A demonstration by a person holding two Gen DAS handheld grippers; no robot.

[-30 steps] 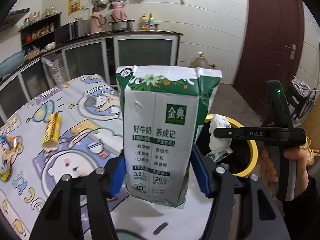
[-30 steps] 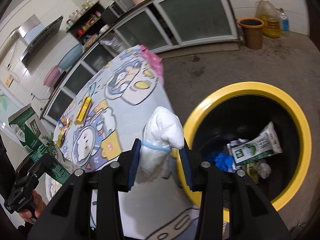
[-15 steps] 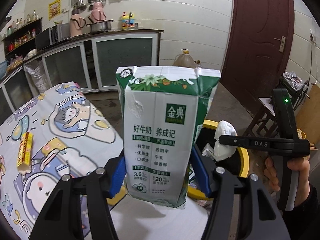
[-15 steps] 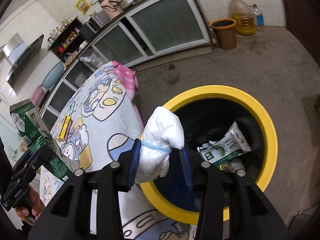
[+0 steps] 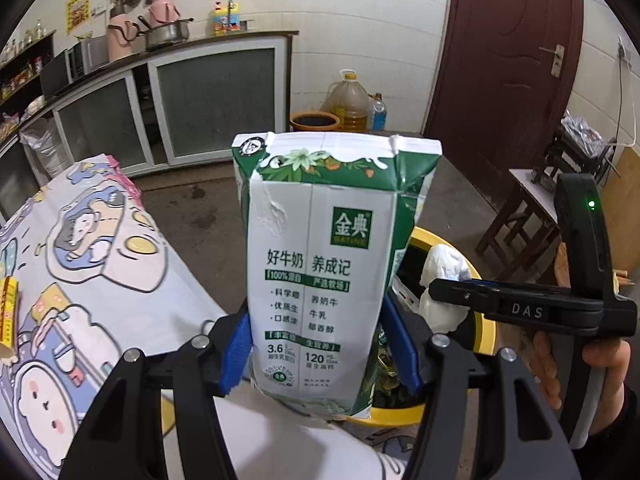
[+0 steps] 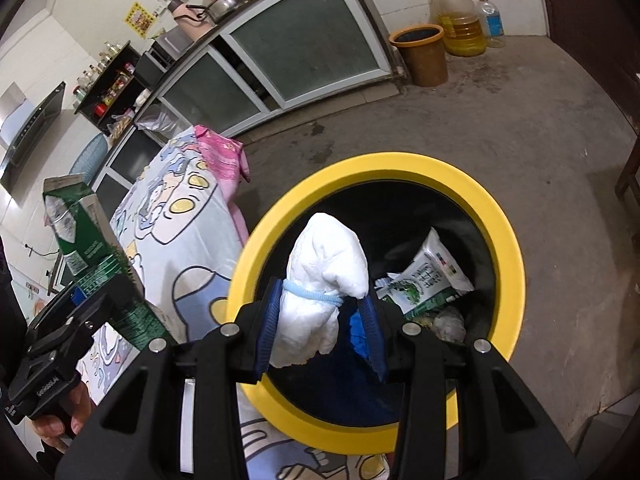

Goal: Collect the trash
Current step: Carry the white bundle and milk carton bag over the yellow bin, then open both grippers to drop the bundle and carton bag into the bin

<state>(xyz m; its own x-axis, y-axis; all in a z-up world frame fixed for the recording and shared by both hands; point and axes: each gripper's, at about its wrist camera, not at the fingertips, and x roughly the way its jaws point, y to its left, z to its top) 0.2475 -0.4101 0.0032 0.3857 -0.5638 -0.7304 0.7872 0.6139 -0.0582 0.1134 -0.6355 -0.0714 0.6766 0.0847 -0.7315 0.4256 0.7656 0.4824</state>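
Observation:
My left gripper (image 5: 318, 354) is shut on a green and white milk carton (image 5: 324, 264), held upright near the table's edge; the same milk carton (image 6: 80, 240) shows at the left of the right wrist view. A rolled white bundle with a light blue band (image 6: 324, 288) is clamped in my right gripper (image 6: 320, 330), which hangs over the mouth of the yellow-rimmed black bin (image 6: 508, 248). From the left wrist view the white bundle (image 5: 444, 284) and right gripper (image 5: 448, 296) sit over the bin (image 5: 484, 332), right of the carton.
Inside the bin lie a green and white packet (image 6: 428, 276), something blue and crumpled paper. A table with a cartoon-print cloth (image 5: 100, 264) stands left of the bin, with a yellow wrapper (image 5: 8, 312) on it. An oil jug (image 6: 460, 20) and a brown bucket (image 6: 424, 54) stand by the cabinets.
Both grippers have swung from over the table towards the bin. The white bundle now hangs over the bin's opening, and the carton has come to the bin's near rim. Both grips are unchanged.

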